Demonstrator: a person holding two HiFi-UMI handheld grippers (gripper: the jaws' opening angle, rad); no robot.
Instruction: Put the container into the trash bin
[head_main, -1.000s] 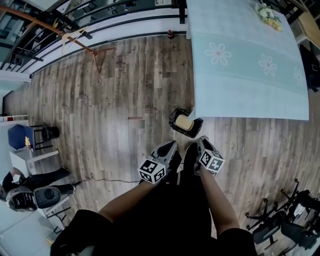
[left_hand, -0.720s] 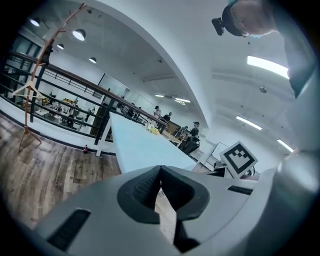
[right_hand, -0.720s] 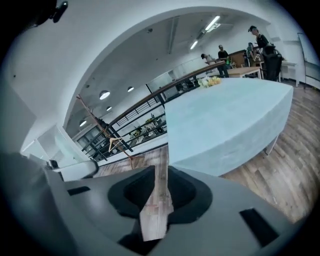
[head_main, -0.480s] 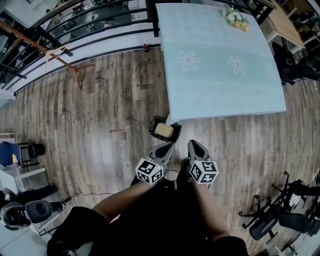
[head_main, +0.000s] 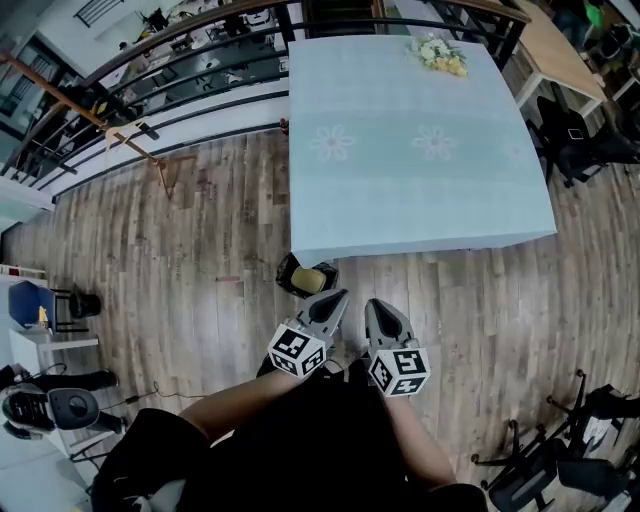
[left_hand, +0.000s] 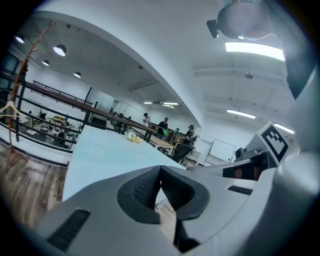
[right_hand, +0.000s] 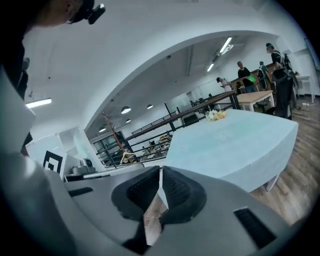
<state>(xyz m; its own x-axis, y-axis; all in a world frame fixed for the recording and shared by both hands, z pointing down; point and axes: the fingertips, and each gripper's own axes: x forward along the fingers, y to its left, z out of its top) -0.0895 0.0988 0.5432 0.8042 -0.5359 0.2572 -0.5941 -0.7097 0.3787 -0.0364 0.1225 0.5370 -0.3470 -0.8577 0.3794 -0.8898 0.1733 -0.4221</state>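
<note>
container: one tan, squarish container (head_main: 310, 280) inside one black trash bin (head_main: 287, 270)
tongs: two; left tongs (head_main: 337, 296) and right tongs (head_main: 372, 304) both closed, empty

— What stands on the far side?
— A table (head_main: 420, 170) under a pale blue cloth with flower prints. A bunch of flowers (head_main: 438, 54) lies at its far edge.
— And to the left?
— Plank floor (head_main: 180, 260), with a black railing (head_main: 150, 85) along its far side and a blue chair (head_main: 30, 298) at the left edge.
— The right?
— A wooden desk (head_main: 565, 50) far off, and black office chairs (head_main: 530, 470) near. People (right_hand: 243, 72) stand beyond the table.
</note>
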